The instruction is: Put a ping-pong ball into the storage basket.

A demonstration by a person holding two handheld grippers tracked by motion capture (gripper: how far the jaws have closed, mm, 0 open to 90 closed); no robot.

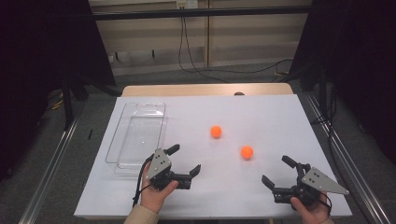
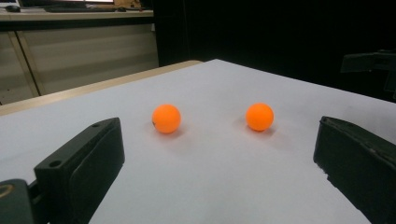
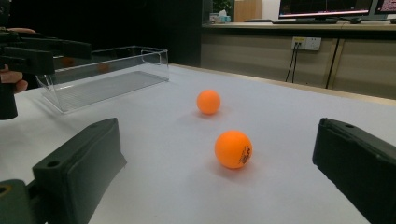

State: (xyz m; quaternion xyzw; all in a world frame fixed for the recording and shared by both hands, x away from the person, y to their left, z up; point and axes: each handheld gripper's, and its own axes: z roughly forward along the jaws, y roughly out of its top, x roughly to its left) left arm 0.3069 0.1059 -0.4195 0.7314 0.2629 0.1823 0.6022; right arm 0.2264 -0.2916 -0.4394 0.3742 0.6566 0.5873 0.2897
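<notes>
Two orange balls lie on the white table top (image 1: 261,112). The farther ball (image 1: 215,131) (image 2: 166,118) (image 3: 208,101) sits near the middle. The nearer ball (image 1: 247,152) (image 2: 259,116) (image 3: 233,149) lies to its right and closer to me. My left gripper (image 1: 186,158) (image 2: 219,140) is open near the front edge, left of the balls and pointing at them, with nothing between its jaws. My right gripper (image 1: 275,170) (image 3: 219,144) is open at the front right. It faces the nearer ball, which lies a short way ahead of its jaws.
A clear plastic tray (image 1: 137,135) (image 3: 107,70) stands empty along the table's left side, just behind the left gripper. Cables run over the floor beyond the far edge. Dark curtains hang at both sides.
</notes>
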